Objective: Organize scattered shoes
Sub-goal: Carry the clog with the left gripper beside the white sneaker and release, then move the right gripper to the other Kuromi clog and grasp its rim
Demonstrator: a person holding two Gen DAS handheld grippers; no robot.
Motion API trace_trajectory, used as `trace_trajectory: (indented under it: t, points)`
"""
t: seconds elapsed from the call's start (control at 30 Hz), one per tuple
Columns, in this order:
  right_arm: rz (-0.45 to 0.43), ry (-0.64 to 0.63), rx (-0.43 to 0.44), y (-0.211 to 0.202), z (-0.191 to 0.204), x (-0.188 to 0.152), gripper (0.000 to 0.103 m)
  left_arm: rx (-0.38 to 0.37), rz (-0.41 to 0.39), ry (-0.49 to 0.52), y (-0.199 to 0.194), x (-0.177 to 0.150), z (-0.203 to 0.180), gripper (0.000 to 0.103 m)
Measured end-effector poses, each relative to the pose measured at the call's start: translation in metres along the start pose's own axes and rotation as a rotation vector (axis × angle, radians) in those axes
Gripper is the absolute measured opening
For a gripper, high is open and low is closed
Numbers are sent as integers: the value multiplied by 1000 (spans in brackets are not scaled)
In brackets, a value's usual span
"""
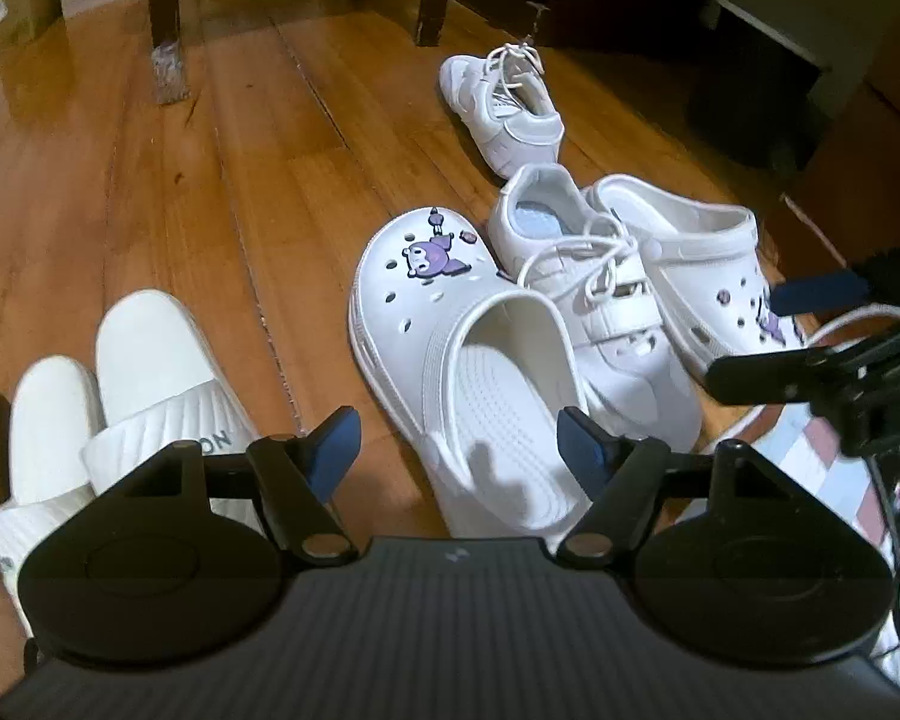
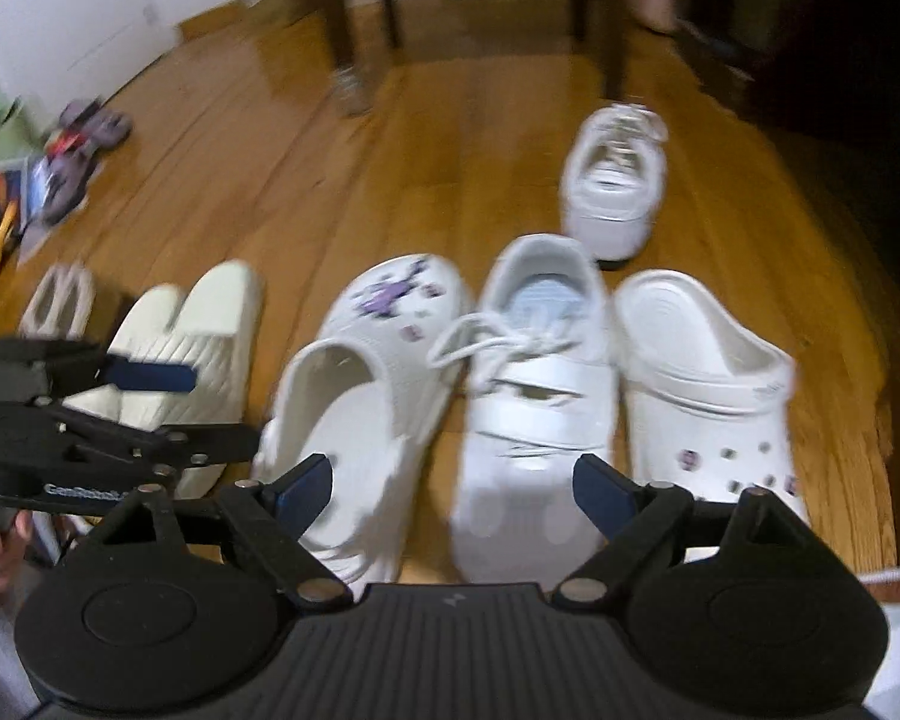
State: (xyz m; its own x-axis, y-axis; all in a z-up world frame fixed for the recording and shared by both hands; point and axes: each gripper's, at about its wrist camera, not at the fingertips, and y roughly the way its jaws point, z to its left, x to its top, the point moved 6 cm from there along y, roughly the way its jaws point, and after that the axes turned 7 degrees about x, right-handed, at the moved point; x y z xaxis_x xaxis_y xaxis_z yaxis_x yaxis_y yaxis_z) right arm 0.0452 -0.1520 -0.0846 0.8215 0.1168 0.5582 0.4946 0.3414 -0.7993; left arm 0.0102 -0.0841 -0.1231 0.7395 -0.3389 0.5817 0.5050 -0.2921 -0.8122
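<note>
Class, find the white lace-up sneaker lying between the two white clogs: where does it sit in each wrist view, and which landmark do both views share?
Left wrist view: the white lace-up sneaker sits right of centre, overlapping the clogs.
Right wrist view: centre, just above the open right gripper.
Shared landmark: the white clog with the purple cartoon charm, immediately left of it.

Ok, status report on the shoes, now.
Left gripper open, empty; right gripper open, empty. Slides paired. Sneaker sits between the two clogs; its mate lies apart, beyond. Nothing blocking.
</note>
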Motion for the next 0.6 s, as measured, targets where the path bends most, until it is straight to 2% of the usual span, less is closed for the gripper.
trace_trajectory:
  t: [0.07, 0.13, 0.27, 0.6]
  points:
    - [-9, -45, 3, 3, 10, 4, 87, 11, -5, 8, -5, -3, 2, 82]
    - [-33, -101, -20, 4, 13, 7, 86, 22, -6, 7, -6, -4, 4, 82]
    - [-39, -189, -7, 11, 19, 10, 73, 32, 1, 16, -7, -6, 6, 83]
    - [-10, -363, 81, 30, 30, 15, 68, 44, 25, 42, -6, -16, -2, 84]
